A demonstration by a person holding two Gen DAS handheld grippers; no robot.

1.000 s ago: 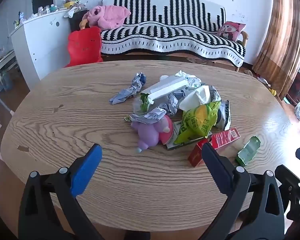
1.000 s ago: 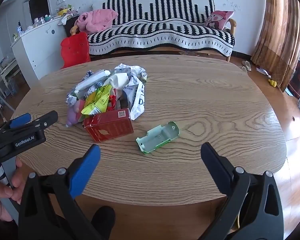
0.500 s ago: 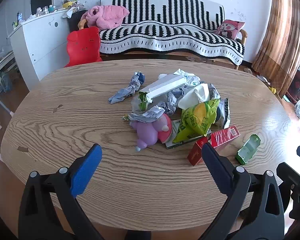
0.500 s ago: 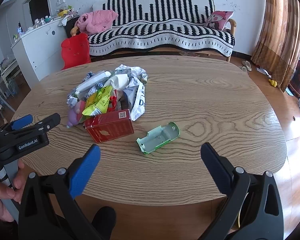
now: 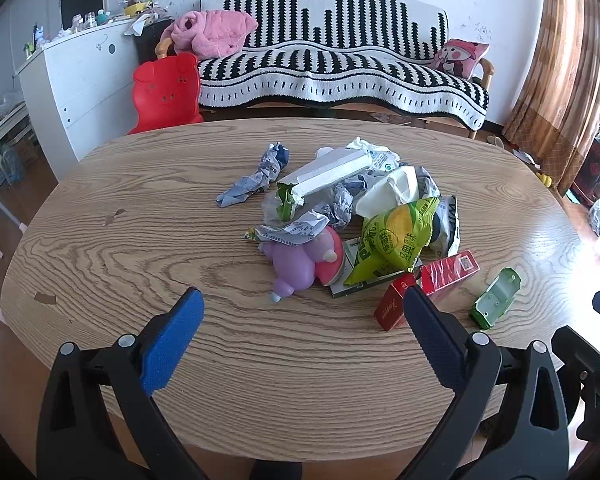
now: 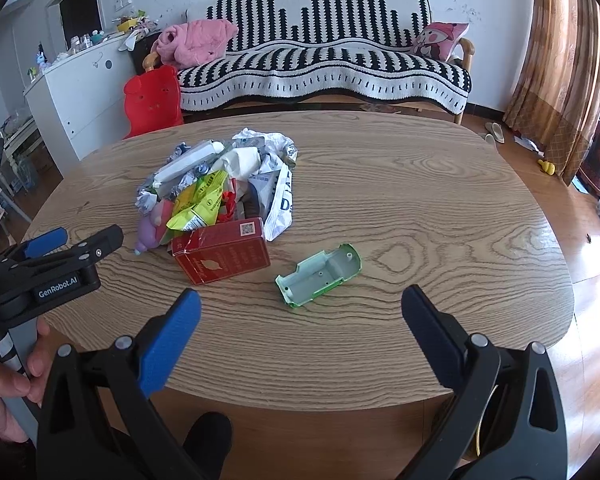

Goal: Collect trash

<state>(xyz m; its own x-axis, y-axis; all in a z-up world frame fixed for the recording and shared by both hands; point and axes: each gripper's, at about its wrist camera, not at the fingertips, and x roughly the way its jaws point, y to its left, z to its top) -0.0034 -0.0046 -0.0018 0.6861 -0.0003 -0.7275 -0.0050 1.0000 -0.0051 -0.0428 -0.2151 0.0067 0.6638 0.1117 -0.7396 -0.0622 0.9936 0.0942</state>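
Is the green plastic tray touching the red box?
Apart. In the right wrist view, bare wood shows plainly between the green plastic tray and the red box; the tray lies alone, to the right of the box.

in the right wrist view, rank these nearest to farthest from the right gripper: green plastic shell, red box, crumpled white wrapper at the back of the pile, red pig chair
1. green plastic shell, lying alone, just ahead of the right gripper.
2. red box, ahead to the left, at the pile's near edge.
3. crumpled white wrapper, at the pile's far edge.
4. red pig chair, off the table, beside the sofa.
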